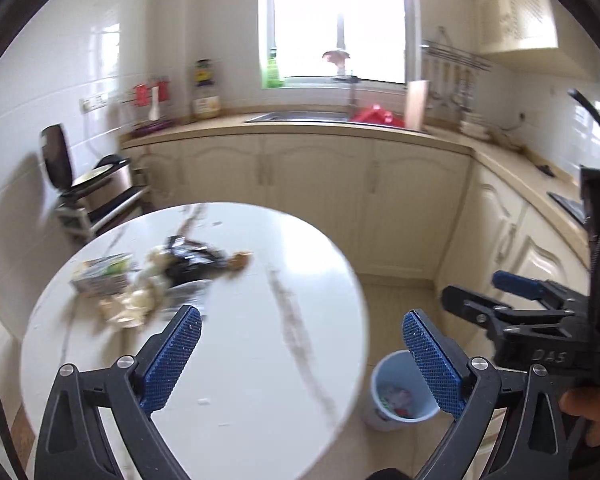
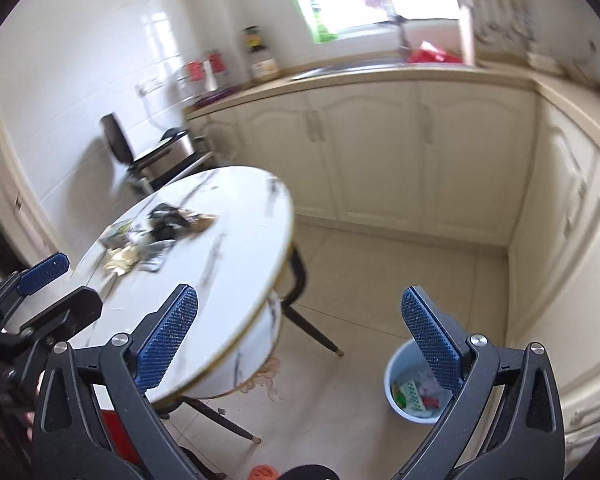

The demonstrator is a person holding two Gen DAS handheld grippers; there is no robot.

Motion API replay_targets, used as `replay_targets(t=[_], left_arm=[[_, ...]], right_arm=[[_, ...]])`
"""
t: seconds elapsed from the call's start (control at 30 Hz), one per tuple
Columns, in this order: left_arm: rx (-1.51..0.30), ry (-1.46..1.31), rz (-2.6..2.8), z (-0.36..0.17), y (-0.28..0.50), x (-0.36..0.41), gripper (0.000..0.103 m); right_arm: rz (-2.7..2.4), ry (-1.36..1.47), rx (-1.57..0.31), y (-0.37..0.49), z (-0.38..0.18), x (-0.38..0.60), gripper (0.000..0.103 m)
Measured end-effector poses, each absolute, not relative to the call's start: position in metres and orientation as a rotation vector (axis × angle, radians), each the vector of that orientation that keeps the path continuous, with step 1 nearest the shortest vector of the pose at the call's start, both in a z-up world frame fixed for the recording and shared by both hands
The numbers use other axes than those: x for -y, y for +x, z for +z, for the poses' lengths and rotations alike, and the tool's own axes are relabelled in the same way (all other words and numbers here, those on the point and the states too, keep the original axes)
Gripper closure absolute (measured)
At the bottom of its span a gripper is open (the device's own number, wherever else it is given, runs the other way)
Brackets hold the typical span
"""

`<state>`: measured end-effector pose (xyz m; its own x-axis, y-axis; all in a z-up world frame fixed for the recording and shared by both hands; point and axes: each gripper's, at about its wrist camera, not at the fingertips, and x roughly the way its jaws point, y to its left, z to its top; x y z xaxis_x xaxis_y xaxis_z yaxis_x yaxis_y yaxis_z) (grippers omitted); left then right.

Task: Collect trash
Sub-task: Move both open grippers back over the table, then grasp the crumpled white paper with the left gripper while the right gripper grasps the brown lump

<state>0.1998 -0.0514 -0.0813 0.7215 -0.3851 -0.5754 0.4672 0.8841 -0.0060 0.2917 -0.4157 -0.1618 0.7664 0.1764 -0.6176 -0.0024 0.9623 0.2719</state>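
Left wrist view: high above round white table (image 1: 260, 320), tilted down-forward toward far counter and window (image 1: 336, 20); right gripper (image 1: 472, 296) enters at right edge. Right wrist view: further right, over floor, table (image 2: 228, 264) at left, left gripper (image 2: 56, 284) at left edge. Shared: table, trash pile (image 1: 156, 276) (image 2: 156, 236), blue bin (image 1: 384, 396) (image 2: 400, 376), cabinets. Blur; distance probably moderate.

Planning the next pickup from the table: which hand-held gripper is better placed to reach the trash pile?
Probably the left hand-held gripper: open and empty, it faces the table with the trash pile just ahead. The right hand-held gripper, also open, points past the table edge toward the bin.
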Motion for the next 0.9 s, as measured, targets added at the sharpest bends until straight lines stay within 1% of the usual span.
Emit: replay_targets(t=[0.2,0.3,0.4,0.53,0.67,0.73,0.8,0.83,0.87,0.9], left_arm=[[-0.685,0.089,-0.298,-0.099,0.233,-0.016,0.004],[-0.775,0.053,-0.234,-0.111,0.257,-0.038,0.004],[-0.822,0.016,-0.190,-0.120,0.272,-0.053,0.004],[-0.857,-0.002,-0.192,-0.122,0.294,-0.056,0.004],[-0.880,0.015,-0.189,-0.123,0.311,-0.041,0.008],[-0.899,0.016,-0.198,-0.127,0.333,-0.029,0.020],[-0.916,0.019,-0.206,-0.131,0.346,-0.025,0.036],[-0.923,0.026,-0.205,-0.132,0.348,-0.023,0.040],[-0.928,0.031,-0.206,-0.136,0.357,-0.023,0.041],[-0.932,0.035,-0.208,-0.135,0.356,-0.023,0.048]], right_arm=[[0.176,0.171,-0.737,0.326,-0.158,0.350,0.001],[0.211,0.135,-0.774,0.350,-0.165,0.329,0.001],[0.225,0.093,-0.809,0.370,-0.175,0.312,0.001],[0.240,0.053,-0.854,0.399,-0.192,0.298,0.001],[0.246,0.044,-0.893,0.431,-0.204,0.299,0.001],[0.241,0.046,-0.910,0.448,-0.211,0.301,0.001],[0.242,0.045,-0.925,0.464,-0.216,0.302,0.001],[0.240,0.038,-0.933,0.471,-0.218,0.302,0.001],[0.244,0.029,-0.938,0.478,-0.220,0.300,0.001],[0.254,0.023,-0.938,0.484,-0.220,0.298,0.001]])
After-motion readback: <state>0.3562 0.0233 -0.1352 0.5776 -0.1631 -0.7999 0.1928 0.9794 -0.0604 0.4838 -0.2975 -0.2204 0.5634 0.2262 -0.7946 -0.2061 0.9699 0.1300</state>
